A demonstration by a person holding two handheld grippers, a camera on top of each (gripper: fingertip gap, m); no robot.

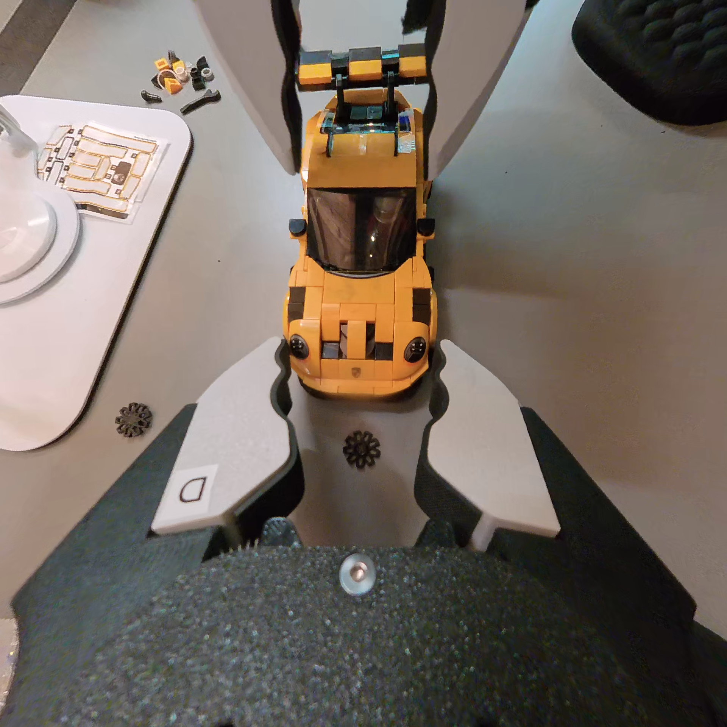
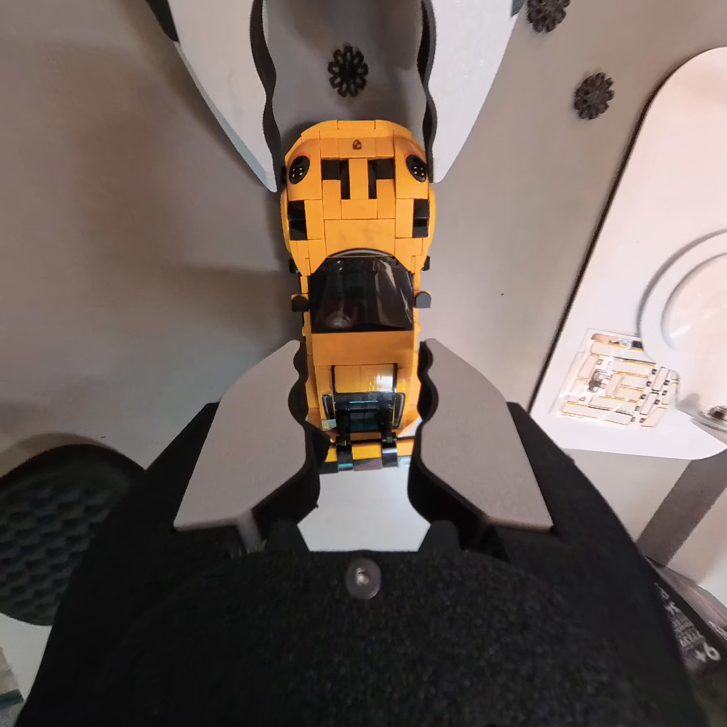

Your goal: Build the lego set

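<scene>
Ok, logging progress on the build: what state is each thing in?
Car: assembled, upright, held at both ends.
Left gripper: shut on car's nose.
Right gripper: shut on car's rear.
Wheel inserts: loose on desk.
Spare pieces: loose pile.
Sticker sheet: flat on white base, mostly used.

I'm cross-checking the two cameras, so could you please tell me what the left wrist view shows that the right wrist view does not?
Only the left wrist view shows the pile of loose pieces on the grey table. Only the right wrist view shows a third black wheel insert at its top edge. Both show the yellow car held at its nose by the left tongs and at its rear by the right tongs, and the sticker sheet.
</scene>
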